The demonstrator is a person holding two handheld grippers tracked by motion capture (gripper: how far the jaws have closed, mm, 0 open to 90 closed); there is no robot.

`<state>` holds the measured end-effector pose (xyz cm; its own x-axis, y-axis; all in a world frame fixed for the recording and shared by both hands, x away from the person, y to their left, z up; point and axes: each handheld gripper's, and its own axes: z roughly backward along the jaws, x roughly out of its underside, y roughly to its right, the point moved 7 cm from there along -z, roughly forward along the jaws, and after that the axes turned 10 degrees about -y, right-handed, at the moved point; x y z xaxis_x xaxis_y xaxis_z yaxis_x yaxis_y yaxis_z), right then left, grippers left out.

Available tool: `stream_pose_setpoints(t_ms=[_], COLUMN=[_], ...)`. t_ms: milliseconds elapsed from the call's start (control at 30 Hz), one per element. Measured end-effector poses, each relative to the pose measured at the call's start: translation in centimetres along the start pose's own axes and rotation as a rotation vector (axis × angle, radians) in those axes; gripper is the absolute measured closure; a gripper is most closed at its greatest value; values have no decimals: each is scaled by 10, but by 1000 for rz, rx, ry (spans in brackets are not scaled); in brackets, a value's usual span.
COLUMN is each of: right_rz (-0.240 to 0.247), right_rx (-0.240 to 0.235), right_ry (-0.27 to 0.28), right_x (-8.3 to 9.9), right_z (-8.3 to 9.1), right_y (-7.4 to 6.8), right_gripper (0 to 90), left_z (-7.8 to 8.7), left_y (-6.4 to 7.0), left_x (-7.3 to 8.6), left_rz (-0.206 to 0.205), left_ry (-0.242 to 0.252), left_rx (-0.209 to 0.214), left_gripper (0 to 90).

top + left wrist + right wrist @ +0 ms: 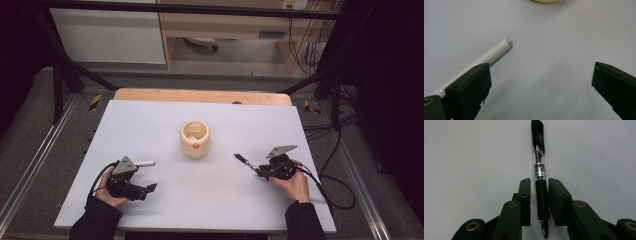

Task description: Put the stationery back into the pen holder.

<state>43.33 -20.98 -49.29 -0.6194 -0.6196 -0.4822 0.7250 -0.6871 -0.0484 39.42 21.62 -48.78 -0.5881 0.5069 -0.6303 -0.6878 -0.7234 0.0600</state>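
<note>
A white pen (145, 163) lies on the table by my left gripper (141, 176). In the left gripper view that pen (496, 50) runs along the outside of the left jaw, and my left gripper (541, 72) stands wide open with bare table between its jaws. My right gripper (261, 171) is shut on a black pen (244, 160), which sticks out toward the table's middle. In the right gripper view the jaws of my right gripper (540, 182) clamp the rubber grip of the black pen (538, 157), capped end away, metal tip toward the camera.
A cream round cup (195, 139) with an orange dot on its front stands at the middle of the white table top (150, 120); its rim (546, 0) peeks in at the top of the left gripper view. Cables trail off the table's right side.
</note>
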Motion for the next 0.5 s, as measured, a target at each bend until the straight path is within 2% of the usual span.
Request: stream_pose_setpoints(t_ms=[167, 367, 500], right_rz=[27, 2, -40], right_rx=[17, 10, 1], right_ry=[-19, -7, 3], right_x=[2, 3, 4], right_z=[-2, -2, -1], right_y=[1, 2, 3], right_gripper=[773, 800, 803], left_z=[-1, -1, -1], left_y=[0, 1, 0], left_x=[0, 1, 1], left_rz=[-2, -3, -6], left_ry=[-4, -6, -9], left_rx=[1, 3, 3], left_gripper=[27, 34, 41])
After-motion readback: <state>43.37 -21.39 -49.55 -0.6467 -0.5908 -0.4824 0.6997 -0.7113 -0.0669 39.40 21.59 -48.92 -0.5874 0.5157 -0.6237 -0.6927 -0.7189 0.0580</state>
